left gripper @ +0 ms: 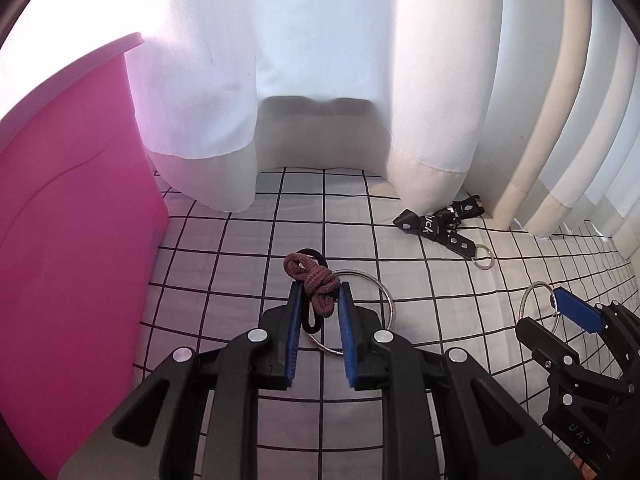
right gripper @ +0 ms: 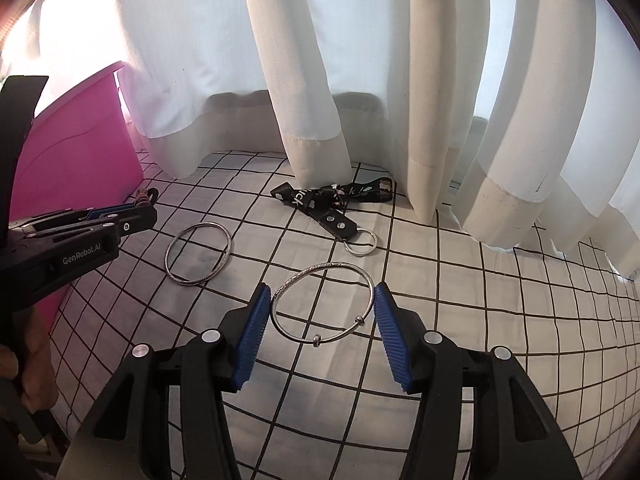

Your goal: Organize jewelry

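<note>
Nearest to us, our right gripper (right gripper: 320,300) held a thin silver bangle (right gripper: 322,305) with two small beads on it, its blue pads pressed against opposite sides of the ring, which hung clear of the grid-patterned cloth (right gripper: 460,320) below. Our left gripper (left gripper: 319,294) was pinched nearly together on a tangle of hair ties (left gripper: 313,280), one reddish-brown and knotted, one black, bunched between the fingertips. Directly beneath and just beyond that gripper, a second silver bangle (right gripper: 199,253) lay flat on the cloth, untouched. From the right wrist view, the left gripper stood at the left edge with a hand (right gripper: 32,364) wrapped around its grip. Further out, near the middle of the cloth, a black printed strap (right gripper: 332,200) with white lettering lay folded over itself, a metal key ring (right gripper: 361,243) attached at its riveted end. To the left stood a pink container (left gripper: 72,240), its wall rising beside the cloth. At the back, white curtains (right gripper: 320,80) hung in folds, their hems resting on the far edge of the cloth.
</note>
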A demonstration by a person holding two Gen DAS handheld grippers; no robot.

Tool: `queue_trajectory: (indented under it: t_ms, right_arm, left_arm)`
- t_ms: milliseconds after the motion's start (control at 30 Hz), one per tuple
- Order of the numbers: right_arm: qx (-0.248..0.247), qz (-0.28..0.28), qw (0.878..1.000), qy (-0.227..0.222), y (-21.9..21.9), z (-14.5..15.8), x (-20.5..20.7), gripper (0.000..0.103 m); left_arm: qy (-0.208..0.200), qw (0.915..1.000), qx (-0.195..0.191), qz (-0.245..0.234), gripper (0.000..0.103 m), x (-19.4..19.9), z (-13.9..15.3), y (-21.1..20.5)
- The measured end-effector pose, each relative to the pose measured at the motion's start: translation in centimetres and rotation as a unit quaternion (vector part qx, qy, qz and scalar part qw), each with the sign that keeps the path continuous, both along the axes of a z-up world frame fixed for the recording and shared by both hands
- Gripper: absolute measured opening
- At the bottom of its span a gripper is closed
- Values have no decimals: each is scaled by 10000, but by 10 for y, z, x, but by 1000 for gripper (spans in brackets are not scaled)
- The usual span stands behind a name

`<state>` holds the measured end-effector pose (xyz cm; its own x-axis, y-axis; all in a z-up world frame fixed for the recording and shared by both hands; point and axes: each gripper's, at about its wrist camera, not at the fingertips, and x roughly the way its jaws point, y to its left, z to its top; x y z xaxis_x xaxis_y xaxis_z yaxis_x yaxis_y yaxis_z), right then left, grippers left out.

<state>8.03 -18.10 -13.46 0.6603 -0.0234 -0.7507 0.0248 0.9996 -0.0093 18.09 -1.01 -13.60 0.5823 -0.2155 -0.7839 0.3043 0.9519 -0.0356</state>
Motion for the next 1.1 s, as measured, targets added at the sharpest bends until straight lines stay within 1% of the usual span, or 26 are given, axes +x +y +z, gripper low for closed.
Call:
queue_trajectory:
  t_ms: [200, 333, 533, 667, 867, 1000, 1100]
  right_arm:
    - [35, 116, 9998, -146, 1, 32, -3, 52]
    - [40, 263, 9992, -299, 8, 56, -4, 52]
    - [39, 619, 9962, -606, 28, 96, -3, 52]
    - [119, 887, 9928, -796, 43, 120, -1, 52]
    - [213, 1400, 9839, -1092, 77, 153, 4, 52]
    - [307, 1821, 9754, -1206, 109, 171, 11, 52]
    - [388, 2154, 9677, -1248, 135, 181, 17, 52]
  left_arm:
    - [-112, 9998, -160, 43, 18, -12, 32, 5]
    - [-272, 9993, -243, 103, 18, -21, 57, 12]
    - [-496, 9977, -372, 269, 18, -34, 95, 30]
    - [-727, 9956, -410, 436, 18, -45, 122, 46]
    - [-1071, 9900, -453, 800, 18, -57, 158, 80]
    - [-1250, 9844, -431, 1162, 18, -67, 173, 112]
    - [-1300, 9797, -383, 1480, 18, -74, 179, 141]
